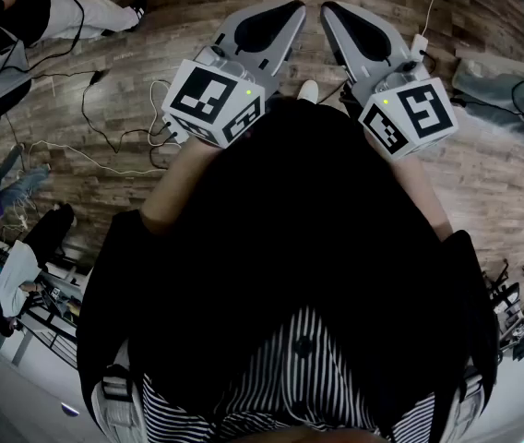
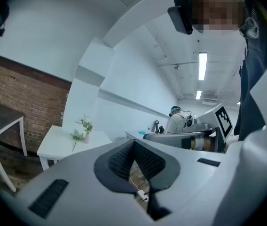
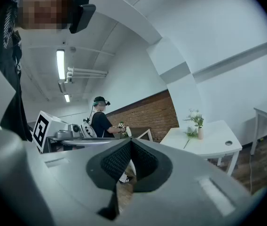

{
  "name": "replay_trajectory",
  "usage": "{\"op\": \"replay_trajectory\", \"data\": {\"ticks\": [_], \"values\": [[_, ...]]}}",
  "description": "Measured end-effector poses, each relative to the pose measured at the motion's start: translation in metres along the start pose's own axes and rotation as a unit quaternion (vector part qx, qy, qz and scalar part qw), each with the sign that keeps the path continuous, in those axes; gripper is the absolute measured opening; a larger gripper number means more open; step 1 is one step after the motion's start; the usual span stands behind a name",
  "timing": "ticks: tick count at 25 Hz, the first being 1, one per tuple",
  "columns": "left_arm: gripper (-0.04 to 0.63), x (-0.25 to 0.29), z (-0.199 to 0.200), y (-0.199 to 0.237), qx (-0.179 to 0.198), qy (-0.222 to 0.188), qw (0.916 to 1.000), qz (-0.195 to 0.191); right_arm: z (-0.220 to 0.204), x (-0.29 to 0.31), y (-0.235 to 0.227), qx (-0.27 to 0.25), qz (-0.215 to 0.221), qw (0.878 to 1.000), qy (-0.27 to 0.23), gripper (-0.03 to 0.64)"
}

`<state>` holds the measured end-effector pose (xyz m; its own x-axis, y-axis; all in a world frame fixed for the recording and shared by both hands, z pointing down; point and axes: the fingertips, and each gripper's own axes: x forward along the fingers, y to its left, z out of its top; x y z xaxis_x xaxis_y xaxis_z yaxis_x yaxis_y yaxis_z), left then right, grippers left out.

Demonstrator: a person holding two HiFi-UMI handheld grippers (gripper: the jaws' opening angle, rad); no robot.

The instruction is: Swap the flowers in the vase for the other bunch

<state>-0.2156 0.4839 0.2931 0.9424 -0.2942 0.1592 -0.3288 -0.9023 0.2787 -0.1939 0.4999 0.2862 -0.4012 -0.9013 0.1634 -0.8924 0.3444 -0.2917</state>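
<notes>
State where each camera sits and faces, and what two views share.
Head view: on the person's head, facing steeply down at the wooden floor; dark top, left claw and right claw show.
Left gripper view: rides the left claw, looks along its shut jaws toward a white table; dark top at right.
Right gripper view: on the right claw, along its shut jaws; dark top at left.
Shared: both gripper views show that table and vase.

My left tool (image 1: 285,12) and right tool (image 1: 336,15) sit side by side before me, over the floor (image 1: 483,183). Well ahead a bench (image 2: 53,145) stands against the wall. On it is a vase (image 2: 87,137) with flowers (image 2: 85,124) in it, the other bunch (image 2: 76,136) lying just left of the vase. Further left stands a second bench (image 2: 4,119)
</notes>
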Motion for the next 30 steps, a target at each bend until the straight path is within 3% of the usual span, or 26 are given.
{"op": "replay_trajectory", "data": {"ticks": [11, 17, 22, 30], "values": [[0.005, 0.01, 0.002, -0.022, -0.003, -0.017, 0.9999, 0.001, 0.006, -0.024, 0.003, 0.005, 0.03, 0.999, -0.012, 0.002], [0.005, 0.022, -0.006, -0.037, 0.016, -0.007, 0.9998, -0.009, 0.004, -0.037, 0.009, -0.007, 0.085, 0.996, -0.011, 0.002], [0.005, 0.036, -0.007, -0.04, 0.021, 0.003, 0.9994, -0.027, 0.01, -0.052, -0.012, 0.023, 0.12, 0.992, 0.002, 0.002], [0.005, 0.065, -0.004, -0.022, 0.021, 0.014, 0.9977, -0.063, 0.022, -0.034, -0.048, 0.017, 0.108, 0.994, 0.014, 0.002]]}}
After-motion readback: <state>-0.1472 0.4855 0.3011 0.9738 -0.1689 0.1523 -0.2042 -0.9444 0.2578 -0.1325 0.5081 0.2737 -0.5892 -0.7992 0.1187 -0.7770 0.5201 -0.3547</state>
